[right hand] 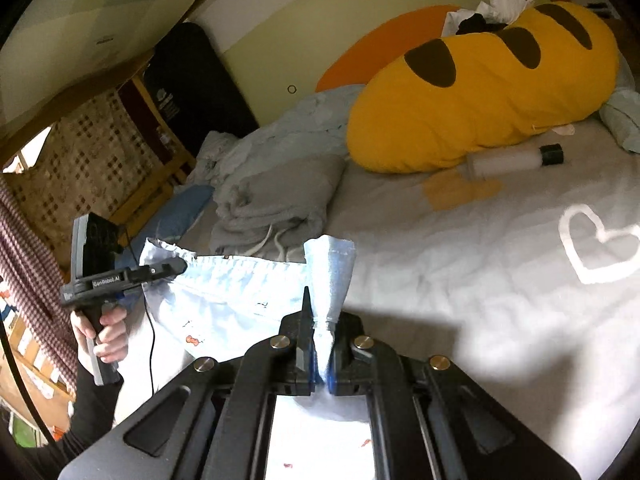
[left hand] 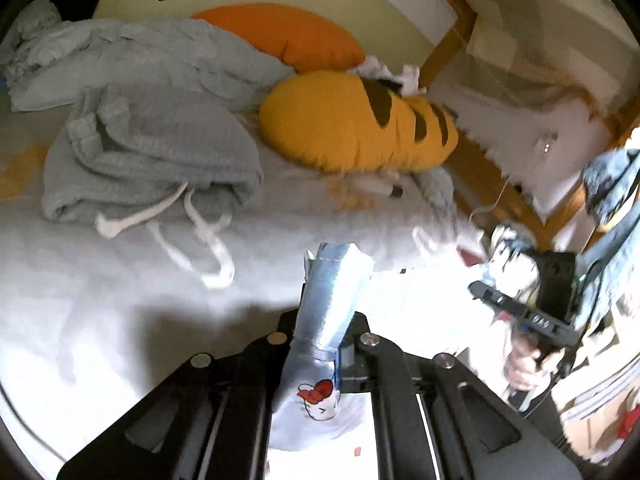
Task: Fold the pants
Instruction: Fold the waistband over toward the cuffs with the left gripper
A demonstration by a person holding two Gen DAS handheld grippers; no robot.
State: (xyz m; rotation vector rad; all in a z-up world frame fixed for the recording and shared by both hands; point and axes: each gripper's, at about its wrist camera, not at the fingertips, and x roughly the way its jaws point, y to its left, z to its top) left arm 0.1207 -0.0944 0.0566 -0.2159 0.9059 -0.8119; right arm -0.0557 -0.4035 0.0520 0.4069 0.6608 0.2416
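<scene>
Light blue pants with small red bow prints hang between my two grippers above the white bed. My left gripper (left hand: pixel 326 344) is shut on one corner of the waistband (left hand: pixel 332 296), which bunches up between the fingers. In the right wrist view the left gripper (right hand: pixel 176 270) pinches the far waistband corner. My right gripper (right hand: pixel 320 344) is shut on the other waistband corner (right hand: pixel 330 276). The stretched waistband (right hand: pixel 240 268) spans between them, and the pants body (right hand: pixel 224 312) hangs below. The right gripper also shows in the left wrist view (left hand: pixel 516 308), blurred.
A crumpled grey sweatpants pile (left hand: pixel 152 156) with white drawstrings lies on the white sheet (left hand: pixel 100 300). A yellow striped plush pillow (right hand: pixel 480 100), an orange pillow (left hand: pixel 288 32) and a white bottle (right hand: pixel 512 160) lie behind. Wooden bed rails (left hand: pixel 480 168) edge the bed.
</scene>
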